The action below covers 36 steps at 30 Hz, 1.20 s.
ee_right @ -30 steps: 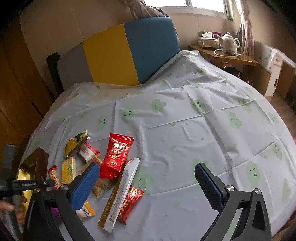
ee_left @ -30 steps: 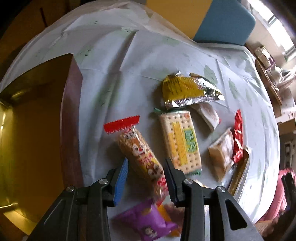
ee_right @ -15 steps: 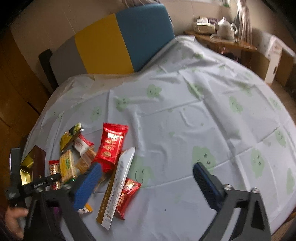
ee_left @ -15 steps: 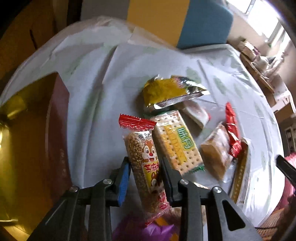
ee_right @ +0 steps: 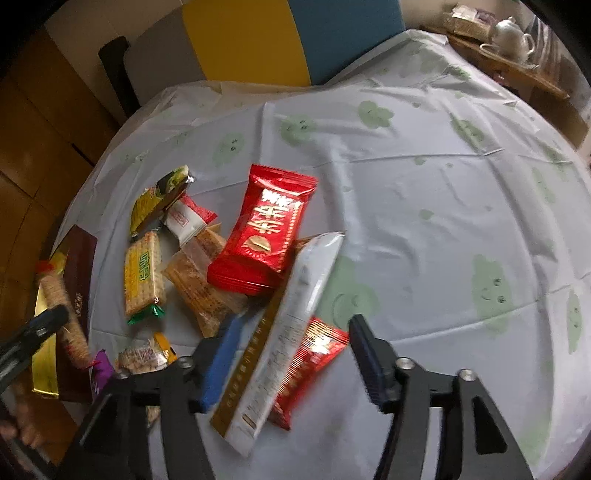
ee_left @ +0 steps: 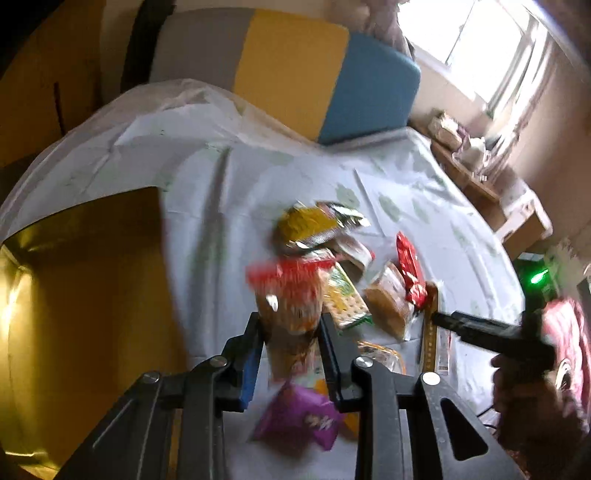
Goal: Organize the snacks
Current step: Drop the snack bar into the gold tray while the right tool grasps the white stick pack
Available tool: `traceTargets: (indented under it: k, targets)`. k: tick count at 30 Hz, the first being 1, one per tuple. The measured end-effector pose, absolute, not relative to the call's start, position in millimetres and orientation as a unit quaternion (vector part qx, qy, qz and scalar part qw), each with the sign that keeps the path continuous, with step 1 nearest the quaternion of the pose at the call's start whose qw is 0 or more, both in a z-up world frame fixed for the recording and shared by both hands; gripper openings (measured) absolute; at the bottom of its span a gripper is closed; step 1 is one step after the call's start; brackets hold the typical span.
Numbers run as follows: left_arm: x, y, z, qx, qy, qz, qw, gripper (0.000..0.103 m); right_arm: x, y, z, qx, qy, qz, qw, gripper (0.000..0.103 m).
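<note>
My left gripper is shut on a grain bar in a clear wrapper with a red crimped end, and holds it above the cloth. The right wrist view shows the grain bar over the gold box. My right gripper hangs low over a long white-and-gold pack and a small red pack. Its jaws are closing with both packs between them, the pads clear of them. The other snacks lie in a heap: a big red pack, a cracker pack and a purple pack.
The open gold box with a brown rim sits at the table's left edge. A white cloth with green prints covers the round table. Behind it stands a grey, yellow and blue cushion. A side table with a teapot is at the far right.
My left gripper closed on the grain bar and raised it off the cloth. My right gripper dropped toward the long white pack and its jaws narrowed.
</note>
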State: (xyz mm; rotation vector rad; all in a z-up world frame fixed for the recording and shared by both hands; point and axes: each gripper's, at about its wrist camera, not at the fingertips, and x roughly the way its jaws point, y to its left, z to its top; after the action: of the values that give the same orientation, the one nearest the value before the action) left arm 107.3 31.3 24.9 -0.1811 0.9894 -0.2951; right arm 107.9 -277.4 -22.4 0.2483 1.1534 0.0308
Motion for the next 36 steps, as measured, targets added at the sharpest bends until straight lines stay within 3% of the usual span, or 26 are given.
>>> traceTargets:
  k: [2,3,4,7,18,27,30,36]
  targets:
    - [104.7,56.0,30.3,-0.099,0.465,-0.131,0.870,0.030,110.7,-268.7,-28.8,0.083,0.549,0.009,0.831,0.065]
    - [103.0,68.9,34.0,-0.102,0.461,-0.122,0.873,0.030,110.6,-265.7,-30.6,0.069,0.553,0.008,0.830,0.060]
    - [103.8,78.4,35.8,-0.102,0.459,-0.115,0.875,0.030,110.2,-262.2,-33.9,0.056,0.558,0.012,0.828,0.038]
    - [104.3,110.2,39.3,-0.152,0.456,-0.127,0.868,0.031,106.5,-256.2,-31.8,0.030,0.550,0.013,0.834,0.026]
    - [101.0,148.9,74.7,-0.169,0.445,-0.126,0.870,0.030,104.6,-254.3,-31.0,0.013,0.550,0.014,0.835,0.025]
    - [160.4,139.7,13.8,-0.105,0.567,-0.083,0.813,0.031,104.1,-251.4,-28.9,0.006,0.551,0.012,0.834,0.025]
    - [186.8,139.7,-4.3,-0.124,0.561,-0.053,0.817,0.041,104.4,-252.0,-28.9,0.007,0.552,0.012,0.834,0.025]
    - [192.3,153.7,-9.9,-0.189,0.523,-0.027,0.831,0.042,105.1,-254.0,-29.5,0.011,0.551,0.009,0.834,0.025]
